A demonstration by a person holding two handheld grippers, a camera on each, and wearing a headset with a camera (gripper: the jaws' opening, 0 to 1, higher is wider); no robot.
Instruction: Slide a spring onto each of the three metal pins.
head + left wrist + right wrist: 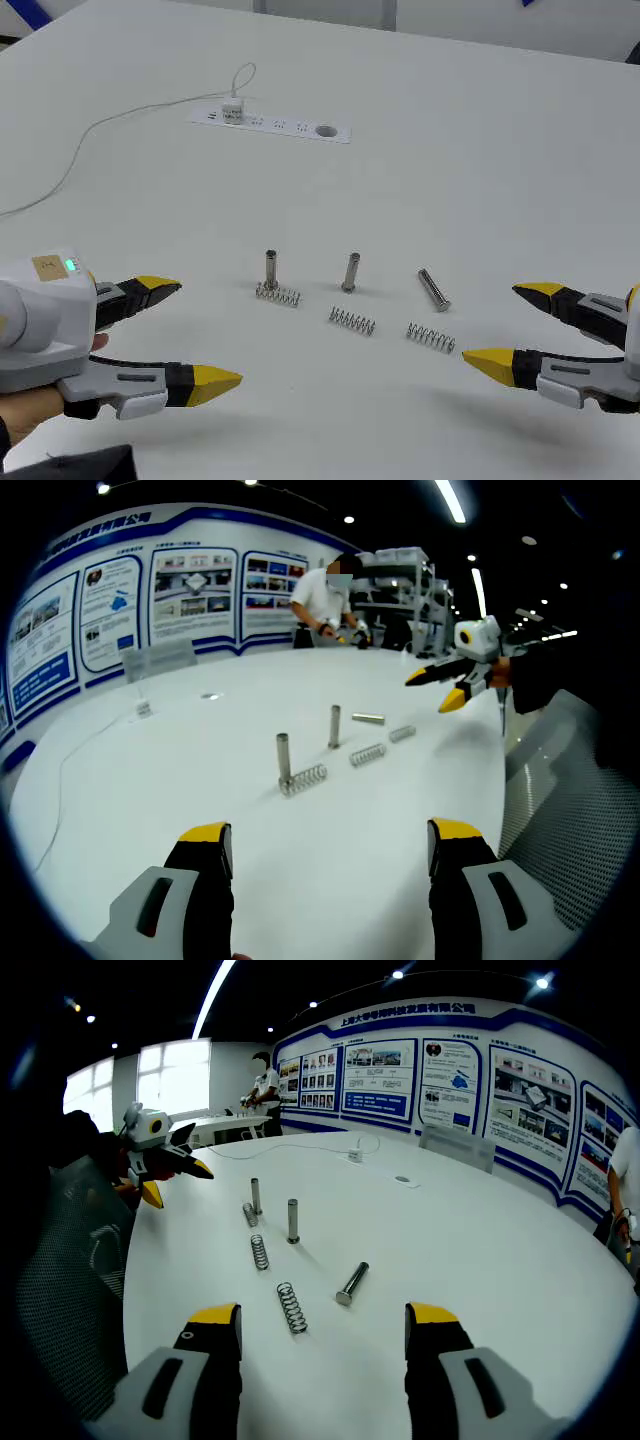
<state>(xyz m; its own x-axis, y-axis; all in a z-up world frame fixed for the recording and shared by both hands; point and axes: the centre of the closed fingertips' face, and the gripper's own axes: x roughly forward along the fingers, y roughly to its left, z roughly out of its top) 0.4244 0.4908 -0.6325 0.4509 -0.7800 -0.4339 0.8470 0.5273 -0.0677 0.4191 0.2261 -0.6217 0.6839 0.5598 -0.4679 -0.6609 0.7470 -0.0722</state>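
Note:
Three metal pins are on the white table [450, 150]: a left pin [271, 268] and a middle pin [351, 271] stand upright, and a right pin [433, 289] lies on its side. A spring lies in front of each: left spring [278, 294], middle spring [352, 321], right spring [431, 337]. My left gripper [197, 335] hovers open at the lower left, apart from the parts, with nothing between its fingers. My right gripper [525, 328] hovers open at the lower right, empty, just right of the right spring. The same pins [283, 757] [292, 1220] and springs [304, 778] [291, 1308] lie ahead of each gripper.
A white power strip [271, 124] with a plugged-in adapter and a trailing cable [90, 130] lies at the back of the table. A person [325, 600] works at a far bench. The table's near edge runs beside the right gripper [452, 683].

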